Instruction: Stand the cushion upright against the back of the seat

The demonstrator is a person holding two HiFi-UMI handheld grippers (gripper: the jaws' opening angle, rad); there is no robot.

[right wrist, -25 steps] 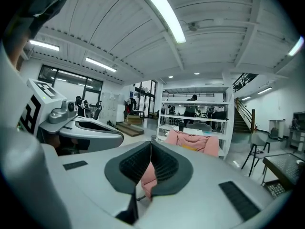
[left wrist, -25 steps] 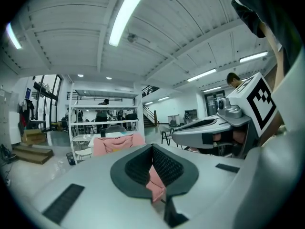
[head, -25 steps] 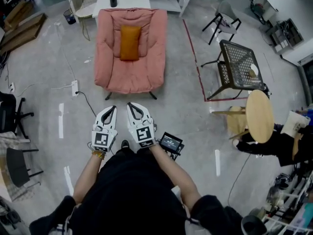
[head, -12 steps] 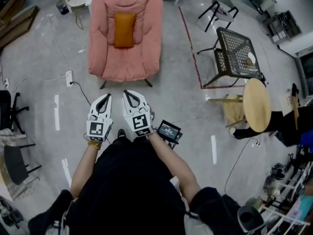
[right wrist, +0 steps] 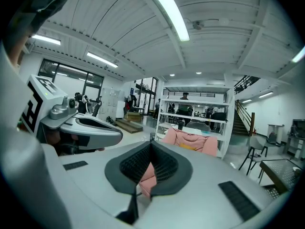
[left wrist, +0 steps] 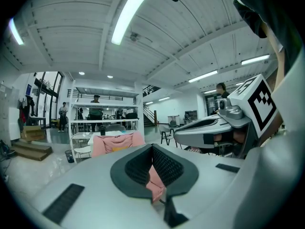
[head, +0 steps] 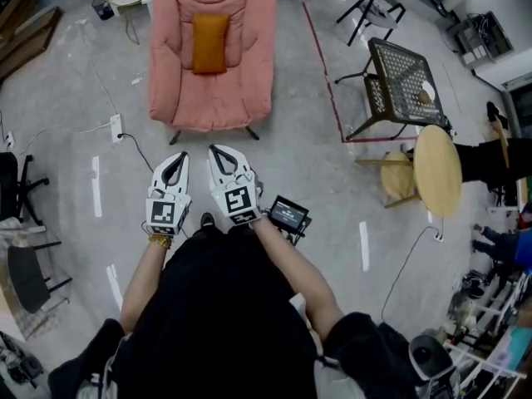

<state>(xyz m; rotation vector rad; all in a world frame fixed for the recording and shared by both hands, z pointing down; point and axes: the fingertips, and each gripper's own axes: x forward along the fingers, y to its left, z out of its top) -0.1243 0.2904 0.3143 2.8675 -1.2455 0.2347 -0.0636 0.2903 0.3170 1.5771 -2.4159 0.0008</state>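
Fingers [left wrist: 138, 168] of the left gripper [left wrist: 152, 149] are pressed together with nothing pinched between them; those of the right gripper [right wrist: 151, 152] are closed the same way, pad against pad, and empty; in the head view both grippers are held out side by side, close but apart, the left gripper [head: 176, 163] and the right gripper [head: 223, 160] each pointing forward over the grey floor [head: 299, 156]; a small screen device [head: 288, 217] sits just behind and to the right of the right fingers; straight ahead of both sets of fingertips, well apart from them, stands the pink armchair [head: 212, 98]; the orange cushion [head: 209, 44] stands upright on its seat, leaning against the backrest, farther from the fingers than the seat's front edge; right of the fingers and well off lie a red floor line [head: 324, 81], a black mesh chair [head: 403, 98] and a round wooden table [head: 438, 171]; beyond the armchair, white shelving [right wrist: 190, 113] rises.
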